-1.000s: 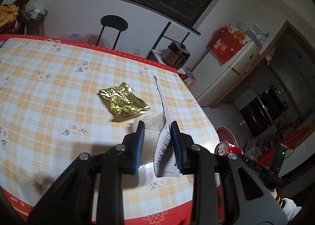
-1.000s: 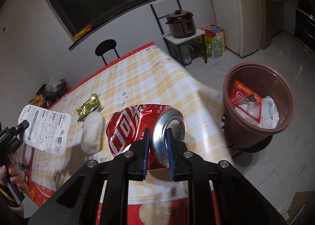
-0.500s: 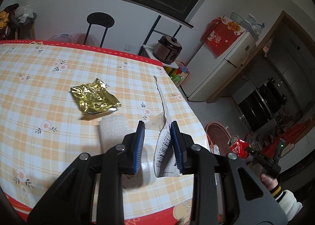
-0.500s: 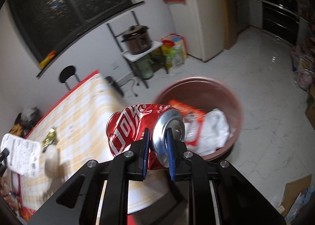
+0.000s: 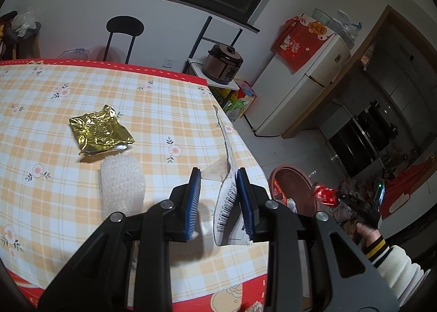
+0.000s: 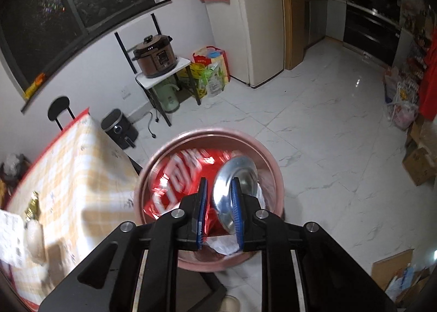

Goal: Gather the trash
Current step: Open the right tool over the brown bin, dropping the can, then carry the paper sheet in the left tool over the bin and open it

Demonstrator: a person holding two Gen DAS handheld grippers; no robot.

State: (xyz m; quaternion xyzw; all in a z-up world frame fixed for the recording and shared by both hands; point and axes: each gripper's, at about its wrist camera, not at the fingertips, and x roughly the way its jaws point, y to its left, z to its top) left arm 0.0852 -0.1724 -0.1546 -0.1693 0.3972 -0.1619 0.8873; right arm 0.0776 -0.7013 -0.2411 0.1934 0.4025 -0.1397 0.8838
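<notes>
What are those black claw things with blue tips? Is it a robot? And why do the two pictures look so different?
No robot here: a person holds one grabbing tool in each hand, and each tool has a camera looking along its jaws.

The left tool's picture shows the left gripper over a checked table. A white wrapper with a barcode sits against one jaw pad, but the jaws look open. On the table lie a gold foil wrapper and a piece of bubble wrap.

The right tool's picture shows the right gripper above a brown trash bin on the floor. A crushed red can is between its jaws, which look spread, so it may be dropping in.
</notes>
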